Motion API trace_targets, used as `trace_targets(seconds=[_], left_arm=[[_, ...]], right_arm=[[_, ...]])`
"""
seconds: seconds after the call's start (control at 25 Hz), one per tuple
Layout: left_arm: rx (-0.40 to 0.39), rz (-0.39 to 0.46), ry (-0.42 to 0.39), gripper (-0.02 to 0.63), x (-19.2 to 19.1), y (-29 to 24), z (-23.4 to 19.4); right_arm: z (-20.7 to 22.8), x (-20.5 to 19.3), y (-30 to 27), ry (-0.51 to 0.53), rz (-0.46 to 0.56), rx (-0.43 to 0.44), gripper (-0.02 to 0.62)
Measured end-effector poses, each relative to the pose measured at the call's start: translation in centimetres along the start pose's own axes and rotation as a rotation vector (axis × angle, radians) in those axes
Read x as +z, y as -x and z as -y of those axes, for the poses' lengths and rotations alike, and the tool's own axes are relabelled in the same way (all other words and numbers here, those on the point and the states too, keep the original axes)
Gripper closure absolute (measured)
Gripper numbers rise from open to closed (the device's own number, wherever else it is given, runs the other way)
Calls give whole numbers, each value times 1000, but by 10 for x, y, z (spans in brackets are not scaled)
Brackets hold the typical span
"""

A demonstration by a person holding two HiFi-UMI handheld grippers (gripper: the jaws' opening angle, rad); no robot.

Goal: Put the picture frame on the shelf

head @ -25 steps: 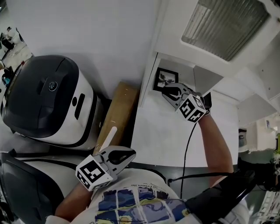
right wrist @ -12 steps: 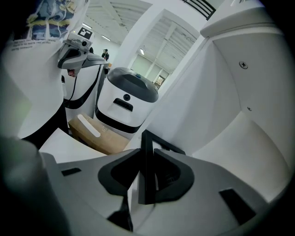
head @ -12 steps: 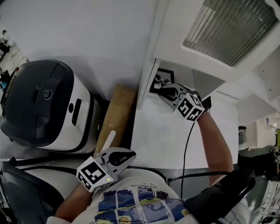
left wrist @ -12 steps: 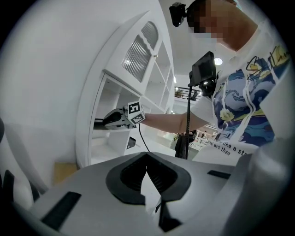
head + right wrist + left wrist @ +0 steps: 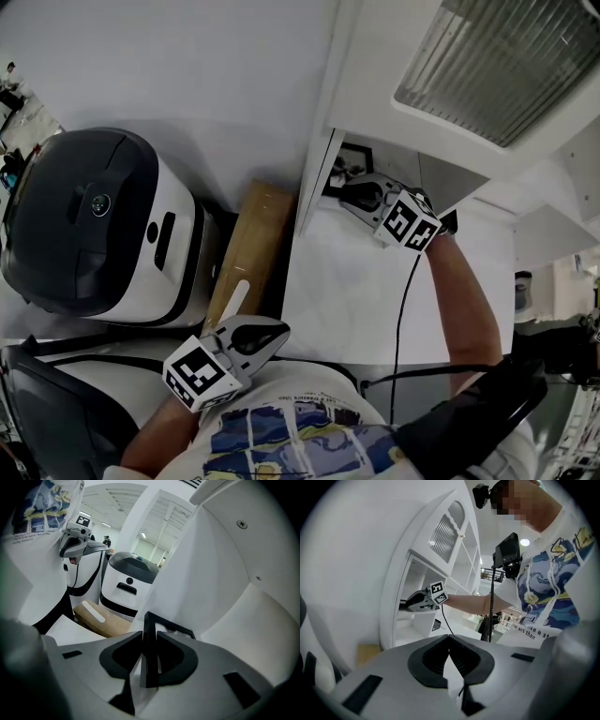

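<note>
A black picture frame point(image 5: 349, 165) stands on edge inside the open compartment of the white shelf point(image 5: 347, 272), near its left wall. My right gripper point(image 5: 345, 190) is shut on the frame's side. In the right gripper view the frame point(image 5: 149, 629) rises thin and upright between the closed jaws of the right gripper point(image 5: 150, 654). My left gripper point(image 5: 279, 330) hangs low by the person's torso, shut and empty. The left gripper view shows its jaws point(image 5: 450, 654) meeting, and the right gripper point(image 5: 414, 603) far off at the shelf point(image 5: 407, 626).
A large white and black machine point(image 5: 94, 220) stands left of the shelf. A brown cardboard box point(image 5: 249, 246) lies between them. A ribbed-glass cabinet door point(image 5: 487, 56) overhangs the compartment. A black cable point(image 5: 401, 309) trails from the right gripper across the shelf board.
The right gripper has carried the frame a little deeper into the shelf compartment, toward its left wall. The left gripper has stayed put.
</note>
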State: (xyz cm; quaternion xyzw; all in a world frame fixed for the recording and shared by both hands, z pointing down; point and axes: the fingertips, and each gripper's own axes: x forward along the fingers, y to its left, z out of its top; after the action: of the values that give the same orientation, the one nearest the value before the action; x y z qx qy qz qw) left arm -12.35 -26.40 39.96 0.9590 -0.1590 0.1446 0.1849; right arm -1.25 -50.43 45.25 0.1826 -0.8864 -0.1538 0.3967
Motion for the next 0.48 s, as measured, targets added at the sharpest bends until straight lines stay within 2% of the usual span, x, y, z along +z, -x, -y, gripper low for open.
trace_targets(seconds=[0.48], left_arm=[[25, -8, 16, 592, 4, -8, -3]], right_arm=[[-2, -10, -8, -56, 13, 74, 485]])
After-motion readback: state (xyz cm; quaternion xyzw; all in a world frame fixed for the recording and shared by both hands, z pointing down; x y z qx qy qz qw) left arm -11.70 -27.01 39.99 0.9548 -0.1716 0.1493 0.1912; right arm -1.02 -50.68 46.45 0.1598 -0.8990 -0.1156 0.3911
